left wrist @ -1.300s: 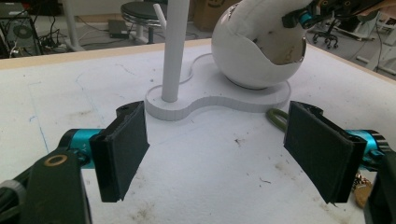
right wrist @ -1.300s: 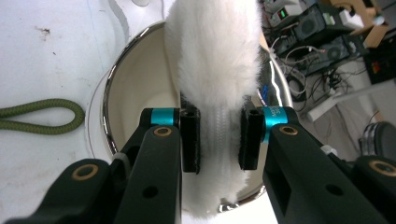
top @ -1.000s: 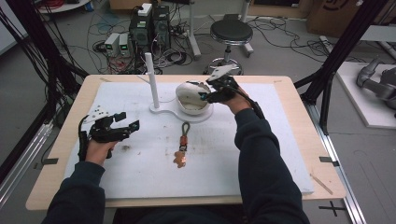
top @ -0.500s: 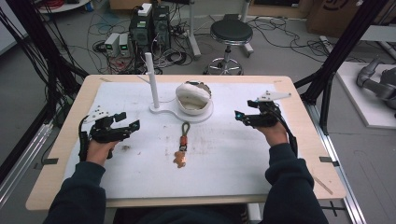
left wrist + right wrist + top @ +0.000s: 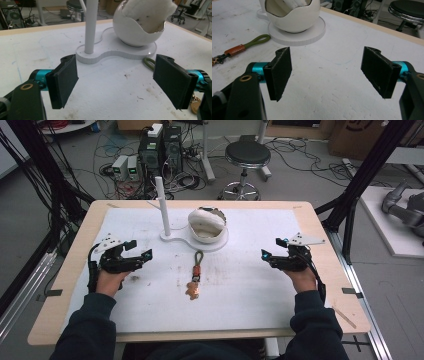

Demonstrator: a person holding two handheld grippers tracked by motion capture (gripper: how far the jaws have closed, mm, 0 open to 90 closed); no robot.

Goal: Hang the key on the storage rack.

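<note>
- While both hands rest on the white mat point(image 5: 250, 295), the left gripper point(image 5: 140, 252) sits at the left side of the table point(image 5: 325, 230), jaws spread wide and gripping nothing.
- Over on the other side, the right gripper point(image 5: 272, 248) mirrors it near the right edge of the mat, jaws just as wide apart, nothing between them.
- Between the two, in the middle of the mat, lies the keychain point(image 5: 195, 276): an olive cord loop at the far end, a brown leather tab below it, and a coppery charm nearest the person.
- From the right gripper view, the keychain's green loop point(image 5: 259, 39) lies just short of the round base of the egg-shaped white holder point(image 5: 294, 17), apart from it.
- Left gripper view now: that same loop point(image 5: 148, 63) peeks out beside the right-hand pad point(image 5: 172, 81), close to the flat white stand point(image 5: 117, 51).
- On that stand, the cracked-egg holder point(image 5: 206, 224) sits on the round end, open side up, with white padding inside.
- At the stand's other end, a slim white post point(image 5: 162, 206) rises upright.
- Both grippers are well apart from the keychain and from the stand.
</note>
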